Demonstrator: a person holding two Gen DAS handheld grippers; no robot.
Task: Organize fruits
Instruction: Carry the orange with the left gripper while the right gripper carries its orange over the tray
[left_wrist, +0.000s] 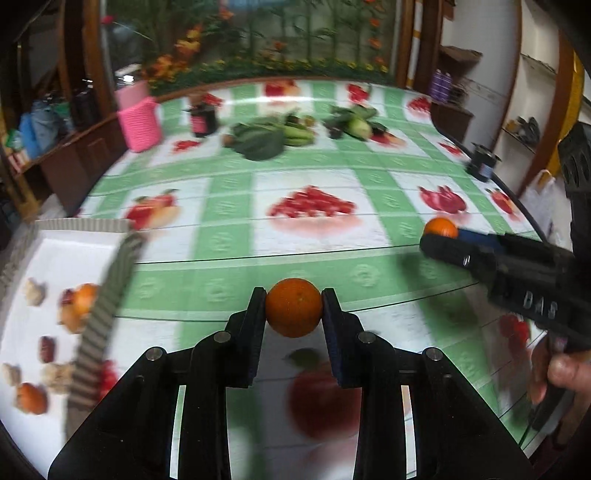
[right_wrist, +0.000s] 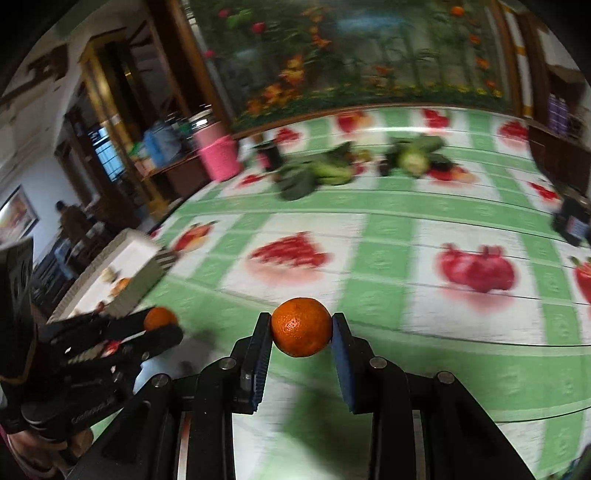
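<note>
Blurrily, the far greens (left_wrist: 273, 138) and the fruit in the white tray (left_wrist: 70, 247) at left are hard to identify, while each gripper, left (left_wrist: 293, 308) and right (right_wrist: 301, 328), has its fingers nearly closed on an orange (left_wrist: 293, 308) (right_wrist: 301, 326) above the worktop (left_wrist: 229, 240).

Motion blur covered both views. The vegetables (left_wrist: 273, 136) at the far side of the counter (left_wrist: 229, 266) were smeared; their kinds could not be told. Left of the vegetables, a dark jar (left_wrist: 202, 117) showed no readable label. The white tray (left_wrist: 55, 258), nearer than the vegetables and to their left, was cut off by the left edge of the left wrist view; the small pieces (left_wrist: 48, 349) in it were too blurred to identify. Printing on the cloth read only as red shapes.
</note>
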